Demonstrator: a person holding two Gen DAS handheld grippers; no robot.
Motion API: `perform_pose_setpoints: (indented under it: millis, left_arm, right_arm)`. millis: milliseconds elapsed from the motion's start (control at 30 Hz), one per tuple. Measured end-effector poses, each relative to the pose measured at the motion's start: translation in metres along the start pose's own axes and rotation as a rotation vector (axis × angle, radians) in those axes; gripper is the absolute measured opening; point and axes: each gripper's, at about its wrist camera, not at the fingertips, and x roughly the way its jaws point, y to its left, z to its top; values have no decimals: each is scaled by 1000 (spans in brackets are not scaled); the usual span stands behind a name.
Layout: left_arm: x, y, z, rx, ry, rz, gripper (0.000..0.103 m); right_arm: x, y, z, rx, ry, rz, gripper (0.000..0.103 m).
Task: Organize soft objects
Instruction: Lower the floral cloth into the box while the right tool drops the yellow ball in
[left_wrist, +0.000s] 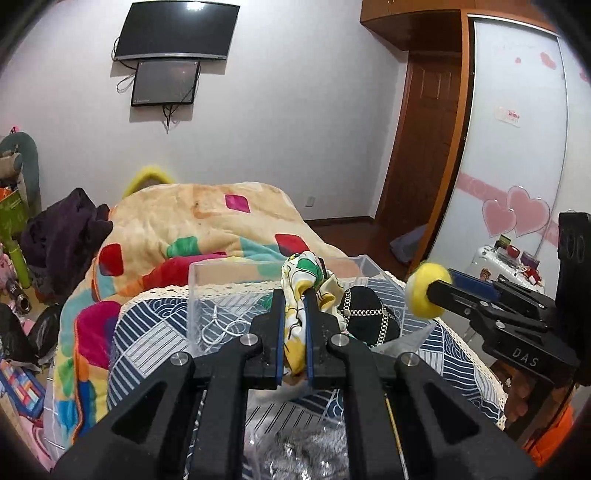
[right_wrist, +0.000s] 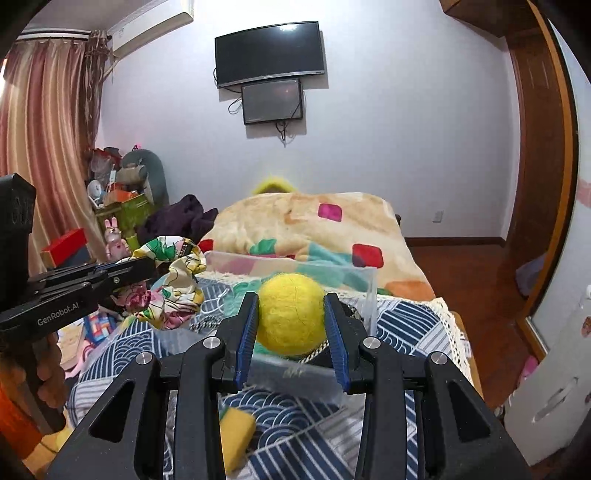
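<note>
My left gripper (left_wrist: 295, 299) is shut on a floral patterned cloth (left_wrist: 308, 275) and holds it above the near edge of a clear plastic box (left_wrist: 207, 291); the cloth also shows in the right wrist view (right_wrist: 173, 280). My right gripper (right_wrist: 291, 314) is shut on a yellow felt ball (right_wrist: 291, 314) held above the box (right_wrist: 369, 291); the ball shows at the right of the left wrist view (left_wrist: 424, 291). A black pouch with a chain pattern (left_wrist: 369, 314) lies in the box. A yellow sponge (right_wrist: 236, 435) lies on the patterned pillow below my right gripper.
The box stands on a blue and white patterned pillow (left_wrist: 147, 332) on a bed with a colourful blanket (left_wrist: 192, 221). Dark clothes (left_wrist: 62, 236) lie at the left. A wardrobe (left_wrist: 517, 147) and a wooden door (left_wrist: 421, 147) are at the right. Clutter fills the floor at the left.
</note>
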Motion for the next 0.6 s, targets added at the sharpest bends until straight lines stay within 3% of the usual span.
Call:
perform_pose_setpoints:
  millis: [600]
  left_arm:
    - [76,-5,-23,21,138,22,8]
  right_arm:
    - [51,-8,-16,25,138,-40,33]
